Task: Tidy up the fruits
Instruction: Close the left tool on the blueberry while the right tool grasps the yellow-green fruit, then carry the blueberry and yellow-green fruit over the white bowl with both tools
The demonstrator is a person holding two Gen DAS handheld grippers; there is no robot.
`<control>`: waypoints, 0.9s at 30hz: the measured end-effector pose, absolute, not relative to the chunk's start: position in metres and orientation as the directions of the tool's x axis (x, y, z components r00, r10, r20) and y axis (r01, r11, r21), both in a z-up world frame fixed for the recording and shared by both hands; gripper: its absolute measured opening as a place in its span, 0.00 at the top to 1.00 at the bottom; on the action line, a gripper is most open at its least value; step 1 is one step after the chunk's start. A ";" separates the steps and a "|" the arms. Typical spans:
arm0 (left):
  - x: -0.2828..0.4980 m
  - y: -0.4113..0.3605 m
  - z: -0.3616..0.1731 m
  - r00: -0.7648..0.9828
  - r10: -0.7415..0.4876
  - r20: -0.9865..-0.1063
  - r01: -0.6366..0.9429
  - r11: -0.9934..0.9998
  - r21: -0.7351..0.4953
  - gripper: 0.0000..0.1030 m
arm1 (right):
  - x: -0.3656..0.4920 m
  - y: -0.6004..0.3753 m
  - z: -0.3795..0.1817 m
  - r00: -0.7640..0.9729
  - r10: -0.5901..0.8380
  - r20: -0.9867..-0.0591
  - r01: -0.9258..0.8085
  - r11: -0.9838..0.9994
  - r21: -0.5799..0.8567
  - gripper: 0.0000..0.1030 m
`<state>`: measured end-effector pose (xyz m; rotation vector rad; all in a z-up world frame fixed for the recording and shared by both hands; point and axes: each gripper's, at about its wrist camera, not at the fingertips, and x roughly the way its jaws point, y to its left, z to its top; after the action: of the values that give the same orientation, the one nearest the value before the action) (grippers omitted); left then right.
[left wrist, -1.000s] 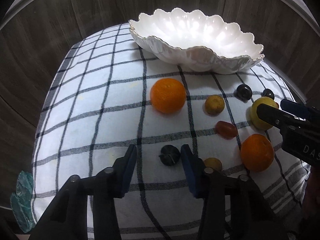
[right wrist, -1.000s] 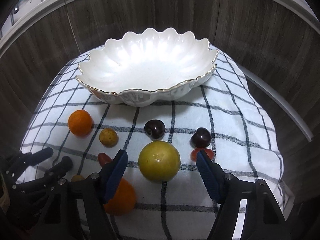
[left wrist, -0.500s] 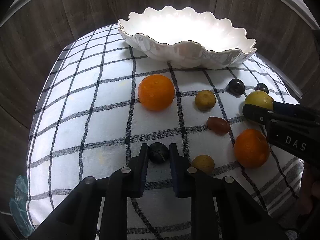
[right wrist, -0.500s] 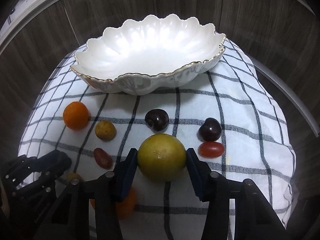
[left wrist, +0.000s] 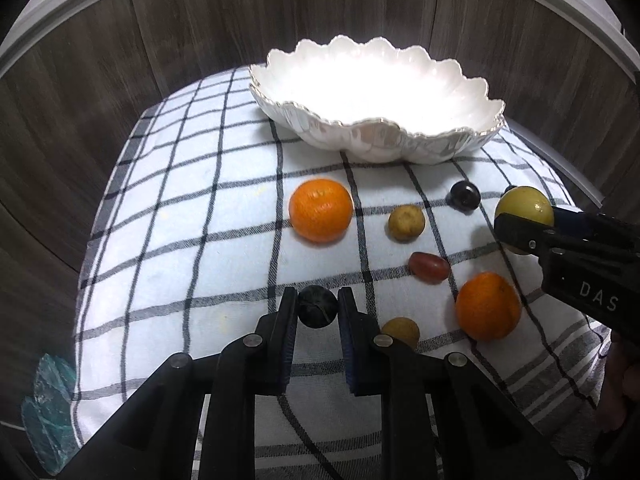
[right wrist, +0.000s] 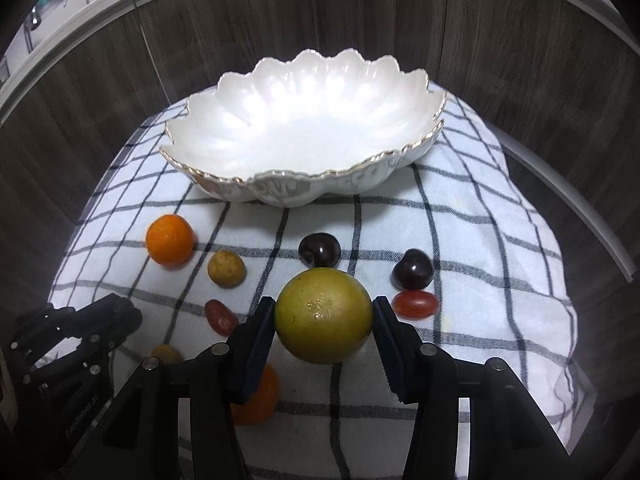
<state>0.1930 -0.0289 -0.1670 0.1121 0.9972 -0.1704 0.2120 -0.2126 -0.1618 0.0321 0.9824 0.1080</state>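
Note:
My left gripper (left wrist: 318,308) is shut on a small dark round fruit (left wrist: 317,306), held just above the checked cloth (left wrist: 192,248). My right gripper (right wrist: 324,320) is shut on a large yellow-green fruit (right wrist: 323,315), lifted off the cloth; it also shows in the left wrist view (left wrist: 524,210). An empty white scalloped bowl (right wrist: 304,184) stands at the back of the cloth. Still on the cloth lie two oranges (left wrist: 321,211) (left wrist: 488,305), two small tan fruits (left wrist: 406,223) (left wrist: 401,330), two red grape tomatoes (left wrist: 429,266) (right wrist: 415,304) and two dark cherries (right wrist: 319,249) (right wrist: 412,269).
The cloth covers a rounded table in front of a dark wood-panelled wall (right wrist: 360,20). A teal crumpled object (left wrist: 44,400) lies past the cloth's left edge. The left gripper's body (right wrist: 68,344) sits at the lower left of the right wrist view.
Both grippers closed on their fruits: left on the dark fruit, right on the yellow-green one. Both have since risen a little with the fruit held.

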 end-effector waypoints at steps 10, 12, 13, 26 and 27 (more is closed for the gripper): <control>0.188 -0.036 -0.140 0.572 -0.108 -0.813 0.206 0.978 0.015 0.80 | 0.205 -0.220 -0.135 0.606 0.114 -0.787 -0.072 0.994 0.088 0.51; 0.188 -0.038 -0.135 0.579 -0.117 -0.807 0.211 0.977 0.010 0.80 | 0.205 -0.222 -0.129 0.617 0.118 -0.778 -0.069 0.993 0.096 0.51; 0.189 -0.039 -0.132 0.581 -0.123 -0.804 0.214 0.977 0.006 0.80 | 0.204 -0.223 -0.127 0.621 0.117 -0.775 -0.067 0.993 0.096 0.51; 0.220 -0.044 -0.112 0.626 -0.113 -0.772 0.193 0.981 0.014 0.80 | 0.233 -0.230 -0.094 0.692 0.108 -0.714 -0.069 0.994 0.084 0.51; 0.224 -0.044 -0.109 0.633 -0.108 -0.767 0.186 0.983 0.015 0.80 | 0.236 -0.230 -0.092 0.696 0.107 -0.710 -0.068 0.994 0.083 0.51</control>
<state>0.2238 -0.0435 -0.1094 0.0956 0.8702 -0.1680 0.2356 -0.2301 -0.0918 0.0514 0.7951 0.0980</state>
